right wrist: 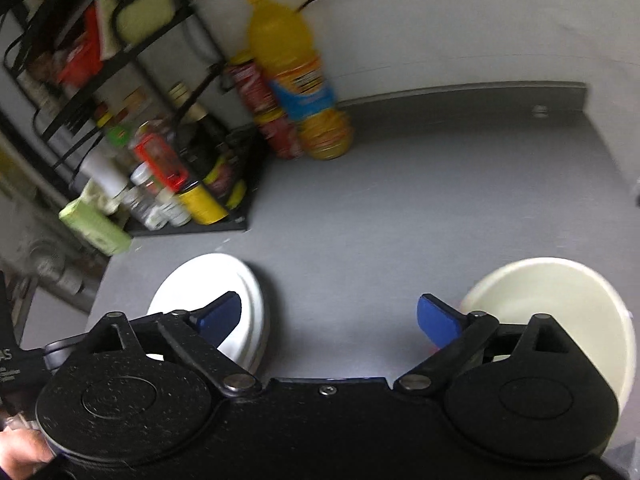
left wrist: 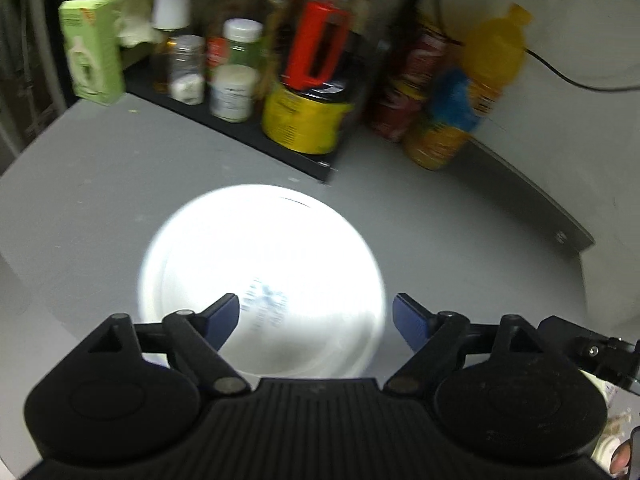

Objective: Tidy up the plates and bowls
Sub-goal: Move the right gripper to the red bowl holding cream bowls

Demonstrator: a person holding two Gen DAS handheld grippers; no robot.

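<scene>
A white plate [left wrist: 260, 264] lies on the grey counter [left wrist: 100, 184], glaring under the light. My left gripper [left wrist: 316, 314] is open just above its near edge, with its left fingertip [left wrist: 226, 314] over the plate. The same plate shows in the right wrist view [right wrist: 224, 280], at the lower left. A cream bowl [right wrist: 560, 300] sits on the counter at the lower right. My right gripper [right wrist: 330, 320] is open and empty above bare counter [right wrist: 360, 220] between plate and bowl.
A black rack [right wrist: 120, 64] of jars, cans and bottles stands at the back left. A yellow can [left wrist: 304, 120] and a green box [left wrist: 92, 52] are near it. An orange juice bottle [right wrist: 296, 72] and red cans [right wrist: 264, 108] stand against the wall.
</scene>
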